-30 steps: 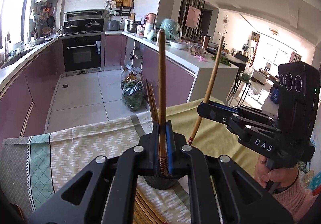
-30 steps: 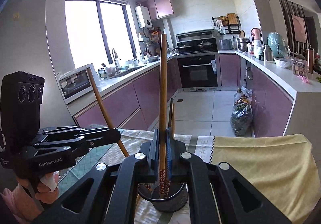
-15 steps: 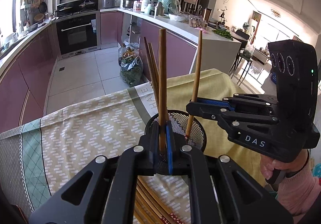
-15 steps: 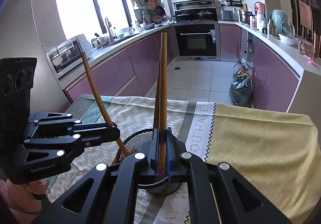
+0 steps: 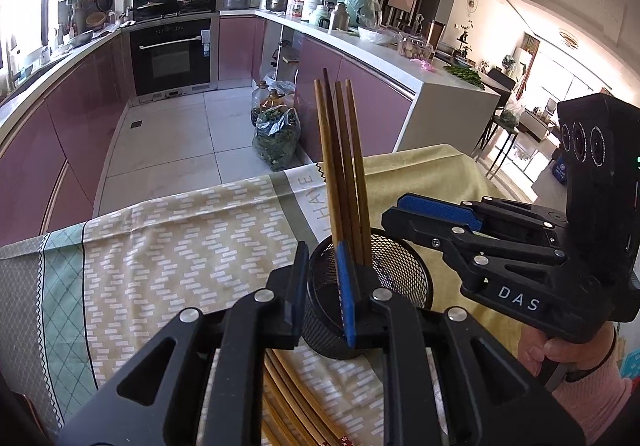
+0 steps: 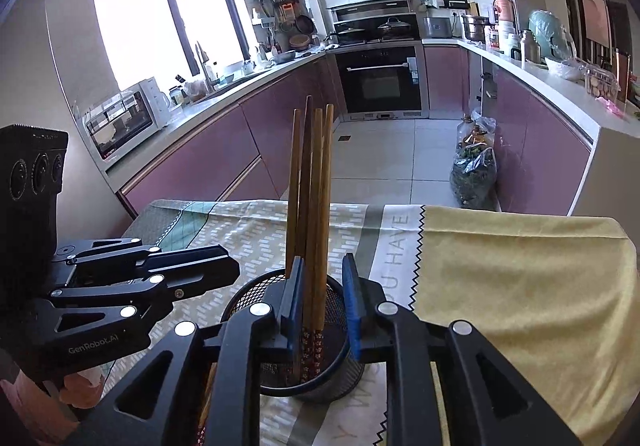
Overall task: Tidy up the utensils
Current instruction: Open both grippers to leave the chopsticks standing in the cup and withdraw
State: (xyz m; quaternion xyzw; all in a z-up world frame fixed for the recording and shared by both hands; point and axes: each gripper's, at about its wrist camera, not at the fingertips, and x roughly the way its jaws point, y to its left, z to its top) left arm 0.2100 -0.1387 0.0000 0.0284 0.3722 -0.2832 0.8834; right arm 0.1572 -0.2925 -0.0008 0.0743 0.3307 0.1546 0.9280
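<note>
Standing together in the black wire-mesh cup (image 5: 394,278), four brown wooden chopsticks (image 5: 340,174) leaned a little toward the kitchen. The cup stood on the table, on a cloth with a beige brick pattern (image 5: 168,246), beside its plain yellow part (image 6: 520,286).

The left gripper (image 5: 320,286) hung over the near rim of the cup. Its jaws had just been opening and now stood a little apart; the blue pad of one finger lay just beside the sticks, but I cannot tell if it touched them. The right gripper (image 6: 322,296) came from the other side, and its jaws had just been opening too. Two of the sticks passed between its pads with a free gap on one side, so nothing was squeezed.

In the left wrist view, more loose wooden chopsticks (image 5: 288,398) lay flat on the cloth, partly hidden under the gripper body. A hand in a pink sleeve (image 5: 560,354) held the handle of the right tool.

Behind the table there were purple cabinets, a black built-in oven (image 6: 380,80), a white toaster oven (image 6: 124,118) and a bag of green vegetables (image 6: 472,174) on the tiled floor.
</note>
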